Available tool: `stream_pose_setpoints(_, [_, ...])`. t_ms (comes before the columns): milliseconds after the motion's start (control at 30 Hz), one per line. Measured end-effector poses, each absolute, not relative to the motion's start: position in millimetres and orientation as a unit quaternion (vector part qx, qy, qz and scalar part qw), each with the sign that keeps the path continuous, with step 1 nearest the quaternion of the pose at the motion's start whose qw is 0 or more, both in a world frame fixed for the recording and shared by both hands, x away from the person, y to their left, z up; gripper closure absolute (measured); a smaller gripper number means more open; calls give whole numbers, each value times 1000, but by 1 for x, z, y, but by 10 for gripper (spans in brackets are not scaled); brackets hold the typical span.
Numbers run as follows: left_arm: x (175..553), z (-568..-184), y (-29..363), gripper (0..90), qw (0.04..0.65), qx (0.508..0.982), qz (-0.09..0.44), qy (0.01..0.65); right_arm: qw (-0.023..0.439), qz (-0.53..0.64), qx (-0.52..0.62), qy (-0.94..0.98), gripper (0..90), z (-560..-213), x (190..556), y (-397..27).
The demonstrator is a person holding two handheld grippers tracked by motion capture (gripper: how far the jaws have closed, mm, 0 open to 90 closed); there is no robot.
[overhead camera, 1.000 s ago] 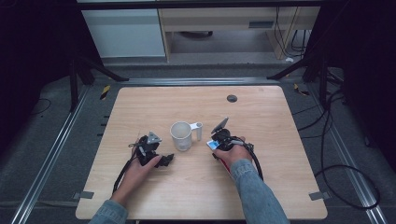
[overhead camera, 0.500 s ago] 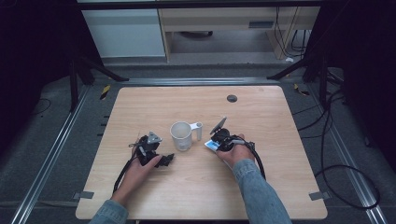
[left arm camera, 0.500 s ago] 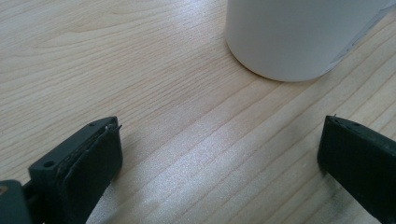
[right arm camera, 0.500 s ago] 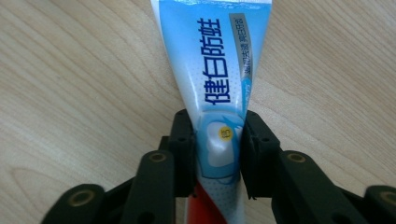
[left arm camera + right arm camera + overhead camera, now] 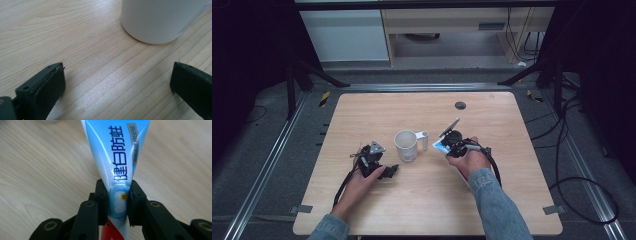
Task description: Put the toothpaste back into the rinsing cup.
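Wooden table (image 5: 512, 200) with light grain, a small dark round grommet (image 5: 460, 105) near its 12 o'clock edge. White mug (image 5: 406, 145) stands upright near table centre, handle pointing toward 3 o'clock; in the left gripper view its base (image 5: 157, 22) sits at about 1 o'clock, apart from both jaws. Right hand (image 5: 469, 160) comes in from 5 o'clock, holding the right gripper (image 5: 451, 144) just beside the mug at its 3 o'clock side, not touching it as far as the high view tells. Right gripper (image 5: 118, 202) is clamped on a blue-and-white toothpaste tube (image 5: 117, 152), jaws pinching its lower part, the wide flat end fanning out toward 12 o'clock, red section below the jaws. In the high view the tube (image 5: 441, 146) shows as a pale blue patch at the gripper tip. Left hand (image 5: 362, 182) enters from 7 o'clock; left gripper (image 5: 384, 169) rests low on the table at the mug's 8 o'clock, jaws spread wide with bare wood between them, holding nothing.
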State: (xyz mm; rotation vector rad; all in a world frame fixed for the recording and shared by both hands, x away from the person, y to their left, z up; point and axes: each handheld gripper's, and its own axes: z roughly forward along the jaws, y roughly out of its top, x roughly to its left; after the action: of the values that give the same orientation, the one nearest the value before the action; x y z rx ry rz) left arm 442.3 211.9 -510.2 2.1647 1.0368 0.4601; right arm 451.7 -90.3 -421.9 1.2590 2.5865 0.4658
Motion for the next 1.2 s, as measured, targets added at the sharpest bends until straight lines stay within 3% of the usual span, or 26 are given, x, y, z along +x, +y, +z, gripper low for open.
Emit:
stream_pose_setpoints(433, [443, -510, 211, 0, 343, 831, 177, 400, 148, 282, 417, 851, 733, -388, 446, -105])
stream_pose_setpoints(1200, [445, -510, 211, 0, 342, 832, 177, 400, 194, 412, 406, 792, 731, -379, 446, -99])
